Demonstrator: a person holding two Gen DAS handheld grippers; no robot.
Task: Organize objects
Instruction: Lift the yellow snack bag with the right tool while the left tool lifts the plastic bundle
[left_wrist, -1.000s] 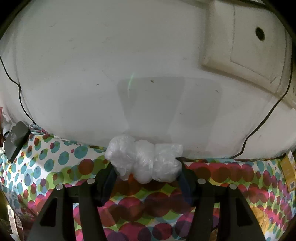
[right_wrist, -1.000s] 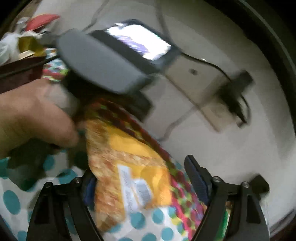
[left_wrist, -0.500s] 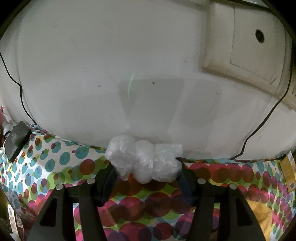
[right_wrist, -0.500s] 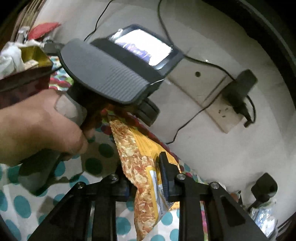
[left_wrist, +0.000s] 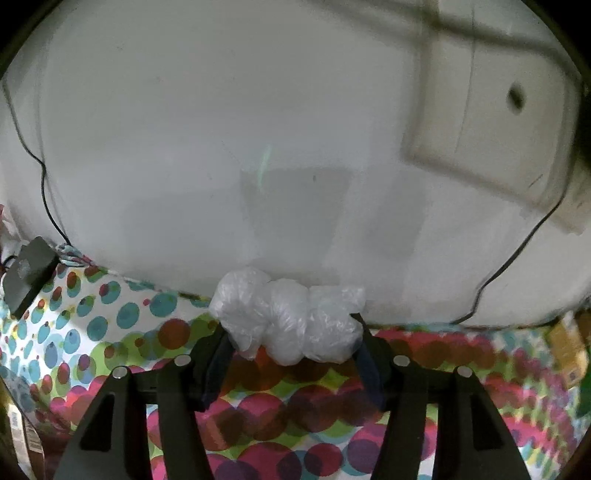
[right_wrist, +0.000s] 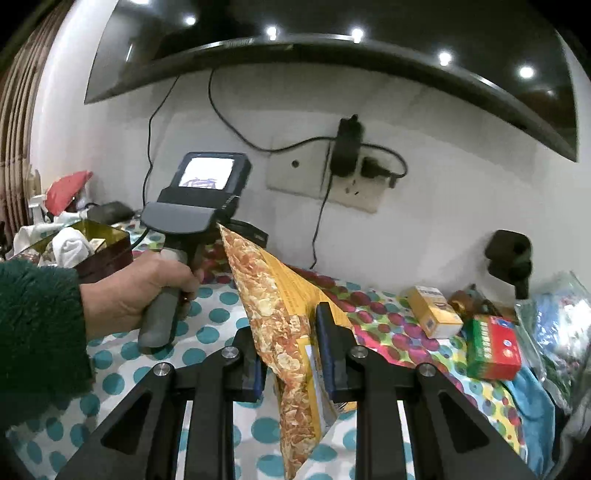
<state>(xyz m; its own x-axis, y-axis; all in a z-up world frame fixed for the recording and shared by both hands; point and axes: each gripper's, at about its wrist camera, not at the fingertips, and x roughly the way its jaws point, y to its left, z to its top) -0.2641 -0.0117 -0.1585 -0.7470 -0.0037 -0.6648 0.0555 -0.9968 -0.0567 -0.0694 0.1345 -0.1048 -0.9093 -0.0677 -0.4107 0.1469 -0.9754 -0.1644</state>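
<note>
My left gripper (left_wrist: 291, 332) is shut on a knotted white plastic bag (left_wrist: 291, 317) and holds it above the dotted tablecloth (left_wrist: 110, 317), close to the white wall. My right gripper (right_wrist: 288, 332) is shut on an orange and yellow snack packet (right_wrist: 280, 314), which hangs upright between the fingers above the cloth (right_wrist: 229, 295). The left hand with its gripper handle and screen (right_wrist: 173, 266) shows at the left of the right wrist view.
A yellow box (right_wrist: 434, 312), a red and green box (right_wrist: 493, 347) and a clear bag (right_wrist: 557, 325) lie at the right. A dark red tin (right_wrist: 92, 251) with cloth stands at the left. A black adapter (left_wrist: 27, 273) lies at the cloth's left. Wall socket with plugs (right_wrist: 351, 162).
My right gripper closed on the snack packet, lifted it and swung right and back from the left hand. The left gripper with the bag barely moved.
</note>
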